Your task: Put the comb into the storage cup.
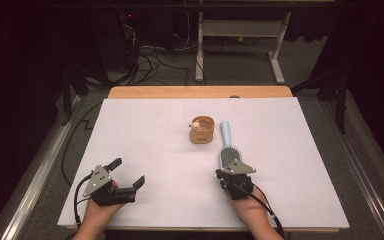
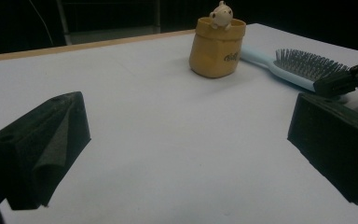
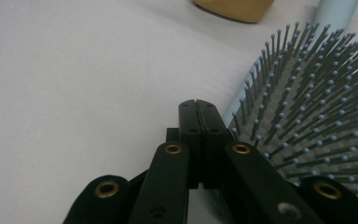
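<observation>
A: Hairbrush, light-blue plastic paddle type with grey bristles (image 1: 226, 150), lies bristles-up on the white-covered desk (image 1: 145, 135), right of centre. Long axis runs near to far, handle pointing far, head at the near end.

B: Which gripper is closer?

A: Right gripper (image 1: 228, 172). It sits at the near-left edge of the brush head, just beside or touching it; the right gripper view can't settle which. Its fingers (image 3: 189, 122) are pressed together, nothing between them. Bristles start right and far of the tips.

B: Left one?

A: Left gripper (image 1: 127, 172) is well apart, near-left on the desk, fingers (image 2: 42, 149) spread wide and empty.

B: Anything else close by?

A: Small tan cup with a little cream figure on its rim (image 1: 201, 130), left of the brush handle, close but not touching as far as I can tell.

B: Judgement for the next move?

A: Right fingers would need to spread before taking the head or handle, which lies farther along the same axis.
</observation>
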`<action>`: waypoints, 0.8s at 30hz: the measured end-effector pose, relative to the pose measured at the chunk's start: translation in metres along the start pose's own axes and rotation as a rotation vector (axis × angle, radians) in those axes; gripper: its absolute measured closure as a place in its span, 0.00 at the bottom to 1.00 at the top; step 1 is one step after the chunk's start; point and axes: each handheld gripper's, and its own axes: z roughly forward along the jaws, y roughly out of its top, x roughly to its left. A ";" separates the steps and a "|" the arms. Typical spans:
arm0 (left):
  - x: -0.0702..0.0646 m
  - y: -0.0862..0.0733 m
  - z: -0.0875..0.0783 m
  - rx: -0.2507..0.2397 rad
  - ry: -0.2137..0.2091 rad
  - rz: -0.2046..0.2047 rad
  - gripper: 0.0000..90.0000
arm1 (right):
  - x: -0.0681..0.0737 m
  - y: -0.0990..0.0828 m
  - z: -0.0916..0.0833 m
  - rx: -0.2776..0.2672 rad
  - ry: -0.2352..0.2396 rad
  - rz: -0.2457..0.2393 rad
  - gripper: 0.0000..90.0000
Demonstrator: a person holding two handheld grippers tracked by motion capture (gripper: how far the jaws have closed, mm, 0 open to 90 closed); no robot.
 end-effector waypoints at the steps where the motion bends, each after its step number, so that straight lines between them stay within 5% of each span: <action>1: 0.000 0.000 0.000 0.000 -0.001 0.000 0.00 | -0.001 0.000 -0.001 -0.002 -0.001 0.001 1.00; 24: -0.001 0.000 0.000 0.003 -0.010 0.008 0.00 | -0.031 -0.013 -0.019 -0.010 -0.065 0.058 1.00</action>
